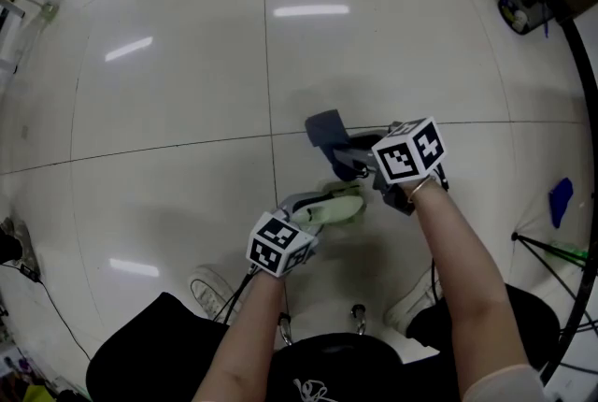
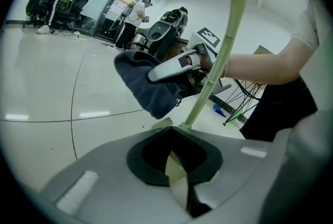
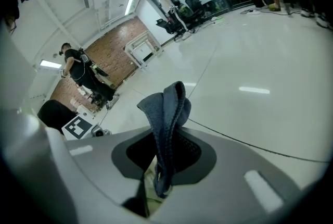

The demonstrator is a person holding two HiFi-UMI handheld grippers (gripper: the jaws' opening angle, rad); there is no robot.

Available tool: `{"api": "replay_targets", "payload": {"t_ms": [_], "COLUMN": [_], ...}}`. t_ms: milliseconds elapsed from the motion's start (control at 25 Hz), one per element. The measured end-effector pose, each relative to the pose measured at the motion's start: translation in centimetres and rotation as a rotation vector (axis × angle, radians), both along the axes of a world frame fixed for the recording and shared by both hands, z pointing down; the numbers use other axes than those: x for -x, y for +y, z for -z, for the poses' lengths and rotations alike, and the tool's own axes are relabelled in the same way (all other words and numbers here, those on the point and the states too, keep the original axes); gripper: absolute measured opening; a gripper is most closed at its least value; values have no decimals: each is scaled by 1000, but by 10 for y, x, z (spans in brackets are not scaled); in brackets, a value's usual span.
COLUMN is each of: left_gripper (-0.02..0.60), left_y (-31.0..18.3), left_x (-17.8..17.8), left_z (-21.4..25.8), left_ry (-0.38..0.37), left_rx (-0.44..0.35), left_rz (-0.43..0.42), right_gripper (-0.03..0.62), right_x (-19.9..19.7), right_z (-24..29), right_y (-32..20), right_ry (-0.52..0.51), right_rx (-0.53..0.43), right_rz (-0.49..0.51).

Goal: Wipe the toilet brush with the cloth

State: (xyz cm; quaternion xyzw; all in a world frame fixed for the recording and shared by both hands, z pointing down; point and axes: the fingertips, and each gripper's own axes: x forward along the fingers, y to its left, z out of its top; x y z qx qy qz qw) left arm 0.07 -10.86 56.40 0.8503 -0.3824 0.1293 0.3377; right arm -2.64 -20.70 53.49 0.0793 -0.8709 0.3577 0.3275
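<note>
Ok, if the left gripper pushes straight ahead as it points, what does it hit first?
Probably the dark cloth held in the right gripper; depth is hard to judge.

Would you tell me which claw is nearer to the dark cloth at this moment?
Right. The right claw is clamped on the cloth itself. The left claw grips the pale green toilet brush by its handle, with the cloth farther along, not touching it.
</note>
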Motion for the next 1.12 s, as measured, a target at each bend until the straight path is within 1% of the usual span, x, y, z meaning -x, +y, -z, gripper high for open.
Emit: {"api": "replay_targets", "payload": {"t_ms": [80, 200, 320, 400, 480, 600, 720, 920, 1040, 1120], "left_gripper": [6, 6, 6, 6, 6, 6, 6, 6, 6, 6], "left_y": [-4, -10, -15, -16, -17, -20, -22, -24, -21, -18], "left_x": [1, 3, 3, 3, 5, 2, 0, 4, 5, 7], "left_z": [-1, -3, -2, -5, -5, -2, -2, 0, 1, 5], "left_ry": [-4, 1, -1, -19, -54, -48, -30, 15, 10, 14], "left_rx": [-7, -7, -8, -23, -29, -27, -24, -29, -52, -89], "left_rz": [-2, 11, 10, -3, -18, -34, -34, -7, -4, 3], "right_gripper": [72, 72, 72, 72, 72, 72, 72, 72, 72, 72], "right_x": [13, 23, 24, 22, 19, 13, 3, -35, -61, -66], "right_z": [-7, -24, -43, -57, -71, -89, -102, -115, -117, -110], "right_y": [10, 24, 29, 35, 40, 41, 38, 23, 17, 12], "right_ry": [13, 55, 117, 165, 224, 289, 310, 362, 394, 388], "right_rx": [25, 98, 150, 180, 189, 181, 193, 208, 207, 188], "right_rz": [67, 155, 214, 260, 321, 391, 389, 315, 275, 255]}}
